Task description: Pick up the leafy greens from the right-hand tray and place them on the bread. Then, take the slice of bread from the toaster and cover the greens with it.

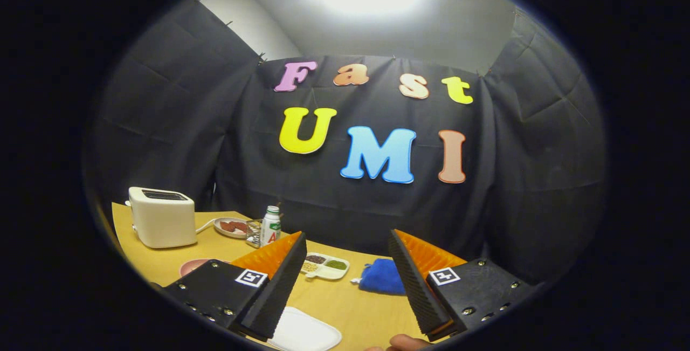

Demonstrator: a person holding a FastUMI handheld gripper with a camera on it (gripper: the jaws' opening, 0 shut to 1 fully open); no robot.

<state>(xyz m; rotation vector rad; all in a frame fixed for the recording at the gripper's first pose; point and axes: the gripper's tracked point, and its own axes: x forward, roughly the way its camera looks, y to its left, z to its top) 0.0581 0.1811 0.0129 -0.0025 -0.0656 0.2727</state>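
My gripper (347, 256) is held high over the yellow table (345, 300), open, with nothing between its fingers. A cream toaster (163, 217) stands far off beyond the left finger; I cannot see bread in its slot from here. Just below the left fingertip lies a white tray (304, 332), its surface looking bare. A pink plate (193, 266) peeks out beside the left finger. No leafy greens or bread slice can be made out.
Behind the toaster sit a small plate with reddish food (232, 227), a white bottle (270, 226) and a glass jar (253, 232). Ahead between the fingers are a divided white dish of seeds (325, 265) and a blue cloth (381, 276). A fingertip (404, 342) shows below.
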